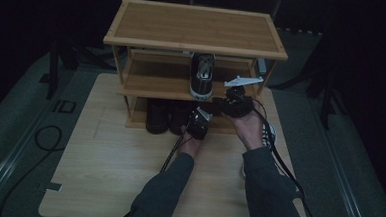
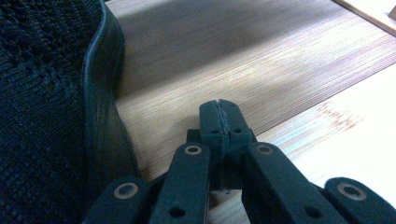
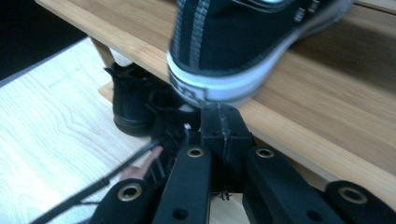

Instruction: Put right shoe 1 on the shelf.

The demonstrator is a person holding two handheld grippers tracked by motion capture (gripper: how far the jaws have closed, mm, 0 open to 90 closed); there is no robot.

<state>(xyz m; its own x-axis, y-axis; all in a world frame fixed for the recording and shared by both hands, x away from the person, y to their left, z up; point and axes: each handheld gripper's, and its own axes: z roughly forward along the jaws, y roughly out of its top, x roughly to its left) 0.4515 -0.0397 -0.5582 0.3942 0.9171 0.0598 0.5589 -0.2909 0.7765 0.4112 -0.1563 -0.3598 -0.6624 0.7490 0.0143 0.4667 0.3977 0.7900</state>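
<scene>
A black sneaker with a white sole (image 1: 201, 76) stands on the middle shelf (image 1: 152, 84) of a wooden shoe rack, heel toward me. My right gripper (image 1: 220, 102) is just below and right of that heel. In the right gripper view its jaws (image 3: 220, 109) are shut with nothing between them, right under the sneaker's heel (image 3: 219, 56). My left gripper (image 1: 197, 120) is at the bottom shelf beside two black shoes (image 1: 166, 117). In the left gripper view its jaws (image 2: 219, 105) are shut and empty over the bottom shelf board (image 2: 243, 60), with a black knit shoe (image 2: 46, 116) close on the left.
The rack's top shelf (image 1: 195, 26) is bare. The rack stands on a light wooden table (image 1: 113, 159). A white shoe (image 1: 269, 135) lies partly hidden behind the right hand. Cables trail from both grippers across the table toward me. The surroundings are dark.
</scene>
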